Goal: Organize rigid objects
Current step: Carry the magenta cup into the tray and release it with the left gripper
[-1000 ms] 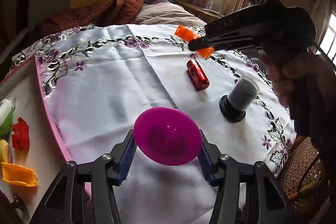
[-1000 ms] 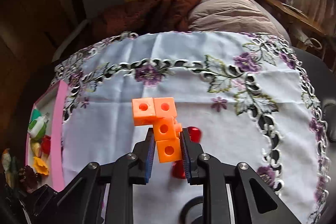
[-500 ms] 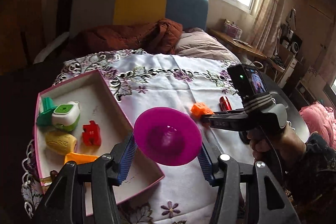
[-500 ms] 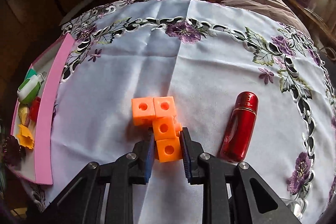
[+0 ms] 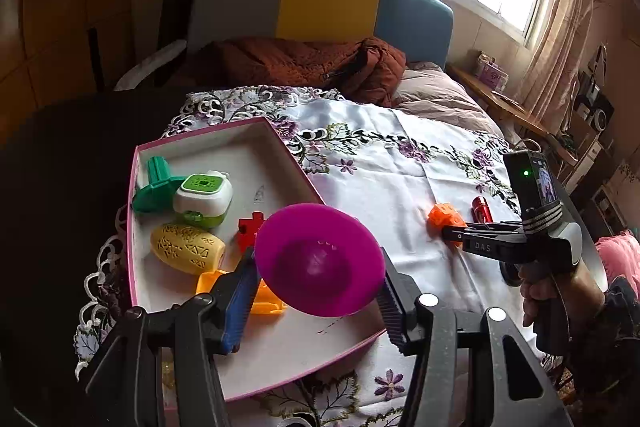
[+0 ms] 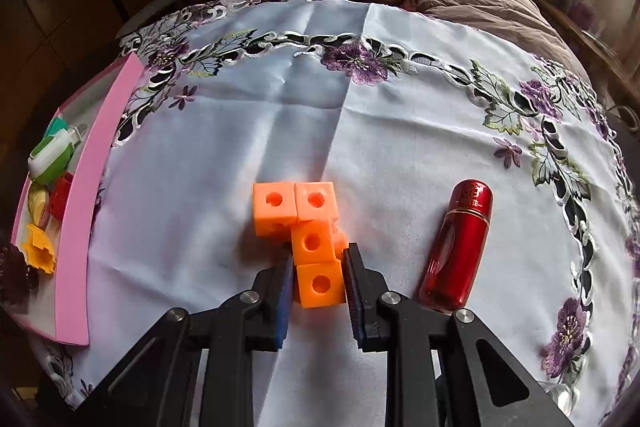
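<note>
Left hand-held gripper (image 5: 318,301), half-open around magenta bowl (image 5: 320,259), hovering over pink-rimmed box (image 5: 224,155); right hand-held gripper (image 6: 318,285) clamping orange cube block (image 6: 308,239), farther off.

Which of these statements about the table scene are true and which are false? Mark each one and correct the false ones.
1. The left gripper holds a purple bowl. True.
2. The right gripper is clamped on the red bottle. False: it is shut on the orange block piece; the bottle lies beside it on the tablecloth.
3. The pink-rimmed box already holds a yellow egg-shaped toy. True.
4. The red bottle stands upright. False: it lies on its side.
5. The green-and-white gadget sits out on the tablecloth. False: it is inside the box.
</note>
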`<state>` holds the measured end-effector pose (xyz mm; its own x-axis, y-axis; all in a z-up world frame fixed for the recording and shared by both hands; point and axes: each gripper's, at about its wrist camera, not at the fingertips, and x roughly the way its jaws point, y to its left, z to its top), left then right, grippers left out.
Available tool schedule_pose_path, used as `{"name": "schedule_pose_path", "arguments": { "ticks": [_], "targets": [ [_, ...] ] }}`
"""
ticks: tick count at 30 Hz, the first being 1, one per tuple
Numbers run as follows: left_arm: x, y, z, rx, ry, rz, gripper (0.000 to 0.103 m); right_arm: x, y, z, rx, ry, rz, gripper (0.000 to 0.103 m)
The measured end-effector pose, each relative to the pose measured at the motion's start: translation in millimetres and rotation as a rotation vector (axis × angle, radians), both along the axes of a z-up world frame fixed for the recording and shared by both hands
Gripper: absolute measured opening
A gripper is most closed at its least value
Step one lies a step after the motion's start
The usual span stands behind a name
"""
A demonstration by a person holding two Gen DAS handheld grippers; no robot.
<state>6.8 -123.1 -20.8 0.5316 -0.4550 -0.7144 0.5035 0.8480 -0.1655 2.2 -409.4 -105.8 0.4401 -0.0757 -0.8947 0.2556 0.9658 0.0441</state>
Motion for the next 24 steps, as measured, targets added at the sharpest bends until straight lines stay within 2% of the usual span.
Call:
{"name": "schedule_pose_path", "arguments": {
  "ticks": [3, 6, 16, 21, 24],
  "targets": [
    [3.7, 9.7, 0.6, -0.008, 0.006, 0.02, 0.056, 0.1, 0.5, 0.1, -0.011, 0.0, 0.003, 0.024],
    [13.2, 25.7, 1.7, -0.063, 0.048, 0.045, 0.056, 0.1, 0.7, 0.2, -0.014, 0.0, 0.003, 0.024],
    [65.1, 88.6, -1.9, -0.234, 0.192, 0.215, 0.056, 0.1, 4.4, 0.4, -0.035, -0.001, 0.013, 0.024],
    [79.9, 79.9, -12.8, -0.269, 0.273, 0.213, 0.056, 0.2, 4.0, 0.5, -0.037, -0.003, 0.013, 0.024],
    [88.1, 60.7, -21.9, -0.228, 0.303, 0.188, 0.056, 0.4, 4.0, 0.6, -0.039, -0.002, 0.014, 0.024]
  ]
}}
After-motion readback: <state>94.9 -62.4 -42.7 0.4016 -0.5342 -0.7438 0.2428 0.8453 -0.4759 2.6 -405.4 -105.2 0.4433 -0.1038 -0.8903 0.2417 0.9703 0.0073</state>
